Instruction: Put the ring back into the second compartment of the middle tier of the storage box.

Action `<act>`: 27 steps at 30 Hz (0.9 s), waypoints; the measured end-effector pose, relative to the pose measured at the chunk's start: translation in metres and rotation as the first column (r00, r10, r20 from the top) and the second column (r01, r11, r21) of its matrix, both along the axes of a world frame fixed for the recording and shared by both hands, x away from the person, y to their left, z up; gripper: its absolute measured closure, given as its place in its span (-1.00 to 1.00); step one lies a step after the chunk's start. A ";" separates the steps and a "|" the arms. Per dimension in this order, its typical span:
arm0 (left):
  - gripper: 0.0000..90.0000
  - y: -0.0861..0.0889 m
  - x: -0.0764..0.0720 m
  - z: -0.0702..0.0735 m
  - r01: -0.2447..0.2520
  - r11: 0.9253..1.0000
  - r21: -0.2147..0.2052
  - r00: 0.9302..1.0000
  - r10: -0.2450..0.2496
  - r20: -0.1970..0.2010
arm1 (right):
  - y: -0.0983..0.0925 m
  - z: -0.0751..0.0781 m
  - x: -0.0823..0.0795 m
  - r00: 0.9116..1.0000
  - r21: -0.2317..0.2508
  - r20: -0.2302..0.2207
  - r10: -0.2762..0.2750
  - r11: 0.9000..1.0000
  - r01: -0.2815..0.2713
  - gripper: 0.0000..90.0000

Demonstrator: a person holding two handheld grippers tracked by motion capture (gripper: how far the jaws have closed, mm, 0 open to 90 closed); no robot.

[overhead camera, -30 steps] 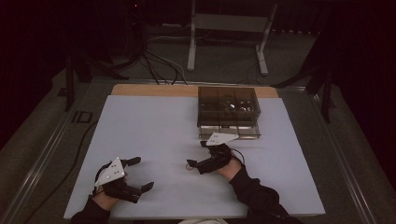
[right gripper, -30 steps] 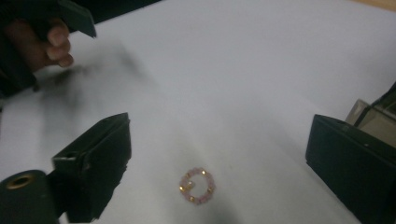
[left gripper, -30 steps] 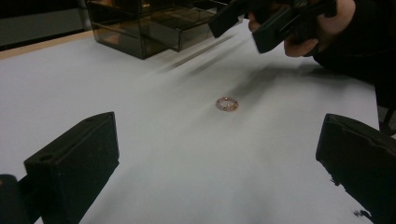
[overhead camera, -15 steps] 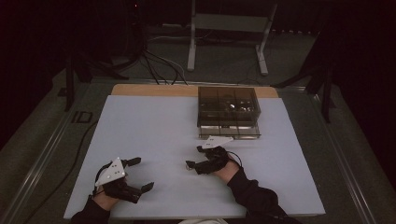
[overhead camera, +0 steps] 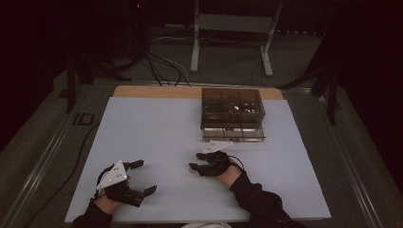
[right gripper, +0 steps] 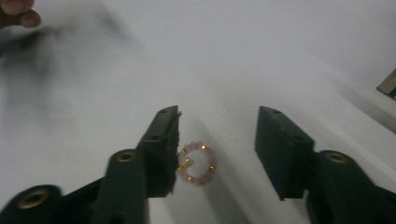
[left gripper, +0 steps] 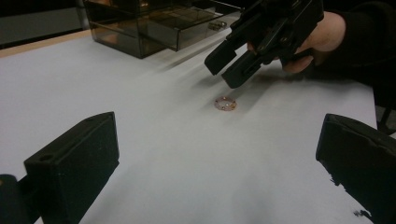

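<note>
Dim surroundings frame the white table (overhead camera: 157, 142), where we keep our left gripper (overhead camera: 142, 176) parked near the front edge, jaws spread wide on nothing. Our right gripper (right gripper: 217, 149) has just been narrowing its jaws around the small pink bead ring (right gripper: 196, 162), which lies flat on the table between them, close against one pad but not yet pinched. We judge the pick is about to complete; the smoky plastic drawer box (overhead camera: 232, 114) waits just beyond.
</note>
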State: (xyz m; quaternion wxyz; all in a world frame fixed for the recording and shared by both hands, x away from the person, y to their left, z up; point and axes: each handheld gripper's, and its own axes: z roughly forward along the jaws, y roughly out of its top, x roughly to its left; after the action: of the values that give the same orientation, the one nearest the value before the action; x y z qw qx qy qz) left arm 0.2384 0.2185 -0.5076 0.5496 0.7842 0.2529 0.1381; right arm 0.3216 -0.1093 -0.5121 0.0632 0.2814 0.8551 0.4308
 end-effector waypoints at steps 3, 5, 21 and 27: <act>-0.98 0.000 0.000 -0.001 0.001 1.000 0.010 1.000 -0.001 -0.004 | 0.002 -0.001 -0.001 1.000 -0.015 0.001 0.003 1.000 -0.003 0.18; -0.98 0.000 0.000 0.000 0.001 1.000 0.002 1.000 -0.001 0.002 | 0.004 -0.003 -0.001 1.000 -0.046 -0.002 -0.012 0.999 0.012 0.33; -0.98 0.000 0.001 -0.001 -0.002 1.000 0.008 1.000 0.002 -0.006 | 0.012 -0.012 0.001 1.000 -0.127 -0.013 -0.018 0.992 0.016 0.77; -0.98 0.000 0.001 0.000 -0.001 1.000 0.006 1.000 0.001 -0.005 | 0.014 -0.011 0.002 0.999 -0.155 -0.021 -0.024 0.988 0.020 0.90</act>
State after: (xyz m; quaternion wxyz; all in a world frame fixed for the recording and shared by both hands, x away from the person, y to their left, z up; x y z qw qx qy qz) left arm 0.2392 0.2183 -0.5080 0.5465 0.7861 0.2541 0.1371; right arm 0.3238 -0.0955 -0.5229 0.0798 0.2901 0.8835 0.3590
